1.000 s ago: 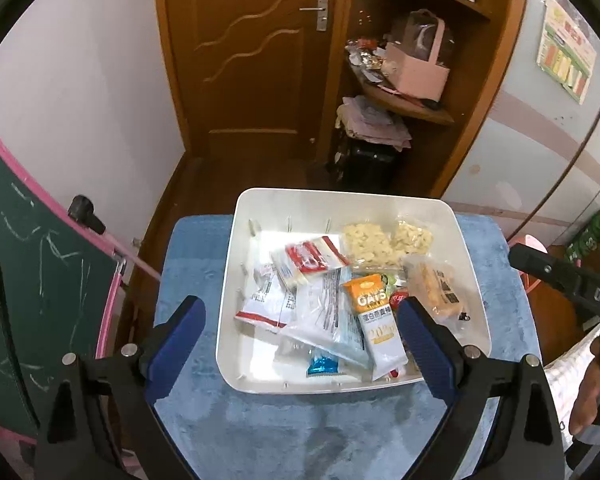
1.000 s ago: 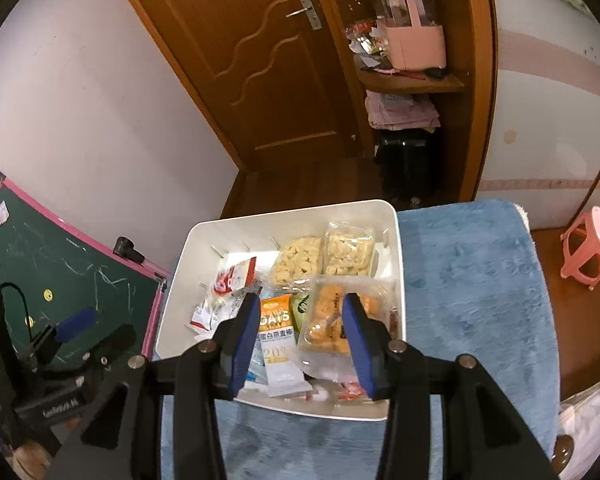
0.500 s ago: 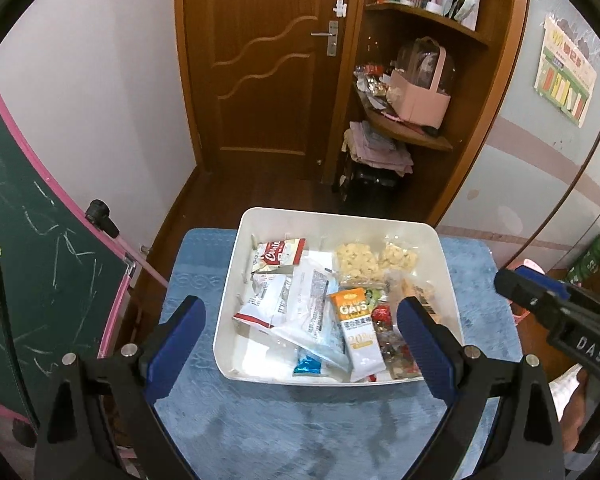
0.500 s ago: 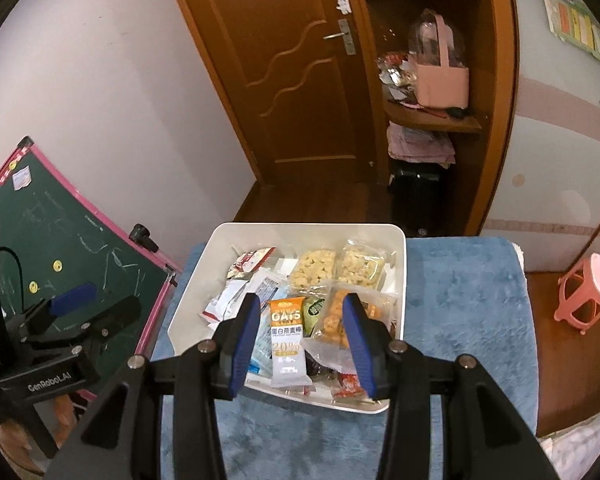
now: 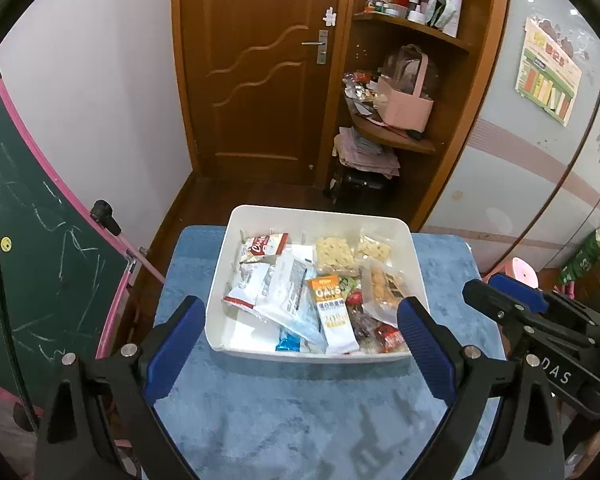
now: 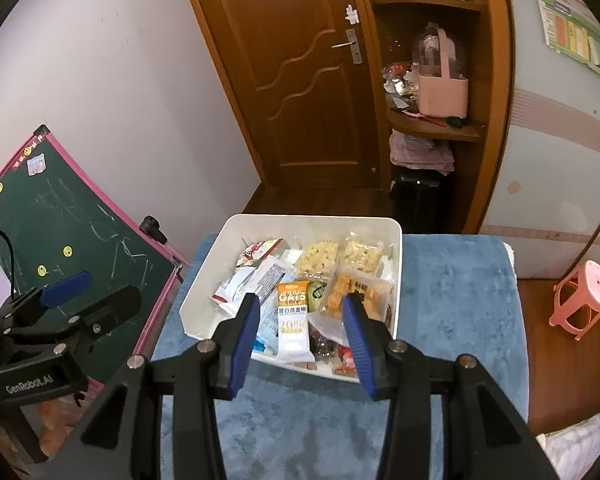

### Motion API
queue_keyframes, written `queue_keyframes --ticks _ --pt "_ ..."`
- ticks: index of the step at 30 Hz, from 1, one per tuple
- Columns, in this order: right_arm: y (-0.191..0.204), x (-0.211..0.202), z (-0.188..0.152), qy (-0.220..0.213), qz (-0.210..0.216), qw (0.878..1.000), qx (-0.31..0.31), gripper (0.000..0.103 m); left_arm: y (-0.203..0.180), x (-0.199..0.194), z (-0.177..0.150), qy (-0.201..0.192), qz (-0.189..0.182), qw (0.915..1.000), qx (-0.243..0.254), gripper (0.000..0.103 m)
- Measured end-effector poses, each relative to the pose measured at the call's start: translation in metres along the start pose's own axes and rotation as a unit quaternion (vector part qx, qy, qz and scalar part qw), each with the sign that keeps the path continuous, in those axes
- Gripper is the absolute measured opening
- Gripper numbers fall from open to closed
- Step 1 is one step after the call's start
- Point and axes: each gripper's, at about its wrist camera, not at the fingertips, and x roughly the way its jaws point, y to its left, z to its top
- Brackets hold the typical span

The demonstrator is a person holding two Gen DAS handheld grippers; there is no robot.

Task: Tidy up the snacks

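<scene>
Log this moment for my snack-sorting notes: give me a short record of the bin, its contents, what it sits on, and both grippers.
container: white bin
surface: blue cloth
contents: mixed snack packets, loosely piled
front centre: orange oats bar
back right: two clear packs of pale crackers
left gripper: open, empty
right gripper: open, empty, short of the bin

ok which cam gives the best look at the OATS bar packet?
Right wrist. The OATS bar packet lies full length between that gripper's fingers, with the label and the print beneath it readable. The left wrist view also shows the whole packet, only smaller and tilted, with nothing covering it.
</scene>
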Motion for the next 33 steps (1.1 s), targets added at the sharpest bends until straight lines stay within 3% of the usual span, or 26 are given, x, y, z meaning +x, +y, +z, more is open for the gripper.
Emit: queue_keyframes --ticks 7,22,33 --pt "0.006 -0.037 -0.031 -0.014 -0.008 1.0 0.022 0.061 -0.002 -0.043 -0.029 -0.013 -0.006 0.9999 -0.002 0.096" --pt "0.066 -0.133 -0.129 0.001 -0.046 0.998 0.031 0.061 0.006 -0.146 -0.117 -0.019 -0.014 0.9994 0.026 0.1" --pt "0.087 -0.178 -0.164 0.001 -0.076 0.996 0.042 0.061 0.01 -0.186 -0.151 -0.011 -0.016 0.9998 0.007 0.1"
